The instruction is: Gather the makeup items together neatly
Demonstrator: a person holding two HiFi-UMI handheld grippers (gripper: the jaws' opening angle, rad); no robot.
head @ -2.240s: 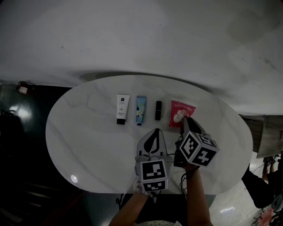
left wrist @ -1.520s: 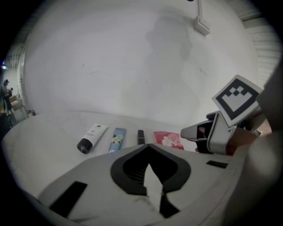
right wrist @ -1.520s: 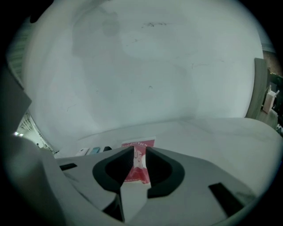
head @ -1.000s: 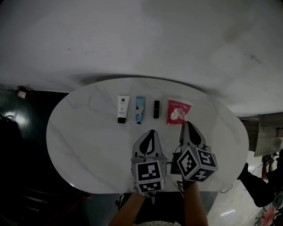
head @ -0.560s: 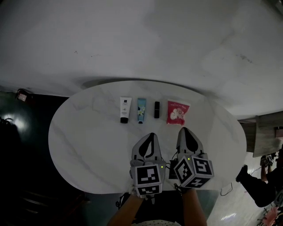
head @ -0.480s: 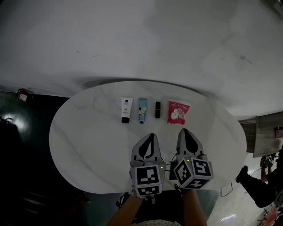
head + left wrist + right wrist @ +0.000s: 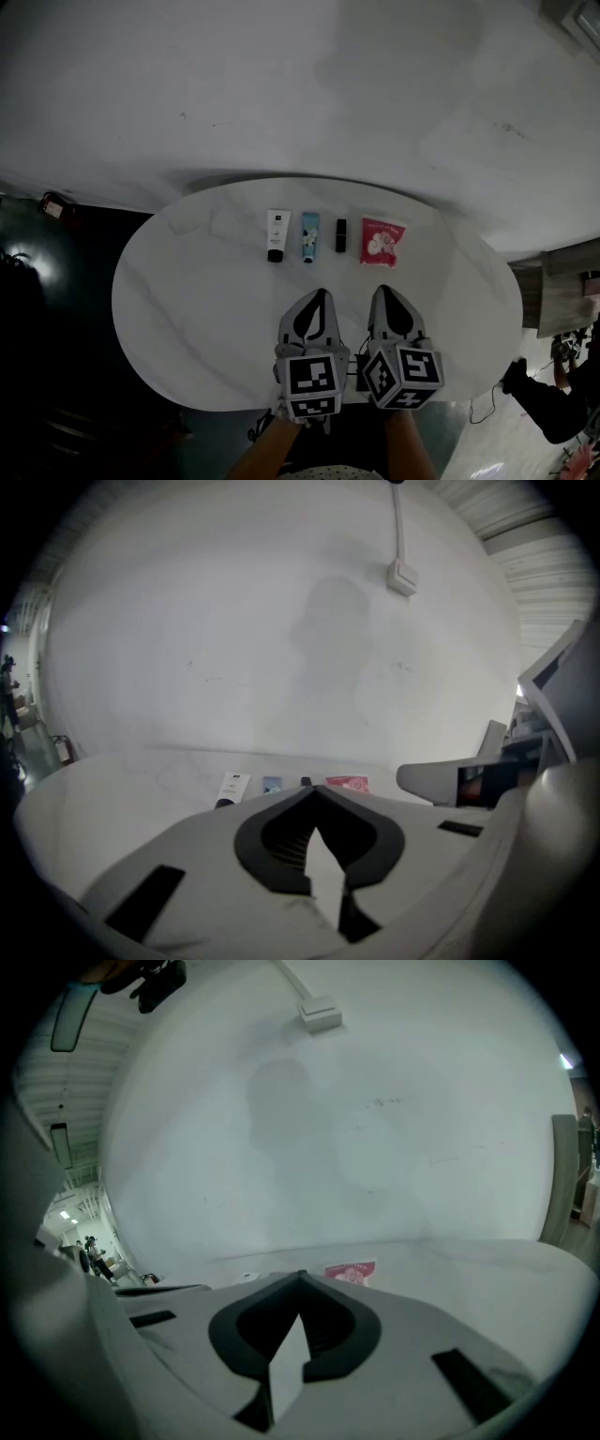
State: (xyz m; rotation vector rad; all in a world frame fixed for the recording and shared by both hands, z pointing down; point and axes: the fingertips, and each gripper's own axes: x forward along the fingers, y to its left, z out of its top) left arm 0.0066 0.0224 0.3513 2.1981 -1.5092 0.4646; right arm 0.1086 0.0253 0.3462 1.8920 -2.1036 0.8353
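The oval white marble table (image 7: pixel 187 309) carries the makeup set in one row across its far middle. What has changed over the last couple of seconds is the right gripper (image 7: pixel 384 291): it was out at the row's right end with its tip by the red sachet (image 7: pixel 381 242), and it has drawn back to the near edge, level with the left gripper (image 7: pixel 319 294). That retreat suggests the gathering is finished or nearly so. Both grippers lie side by side pointing far, well short of the row, each with its jaws pressed together on nothing. The sachet ends the row on the right, the white black-capped tube (image 7: pixel 277 234) on the left, the blue tube (image 7: pixel 309 236) just right of it, and the small black lipstick (image 7: pixel 341 235) sits between blue tube and sachet
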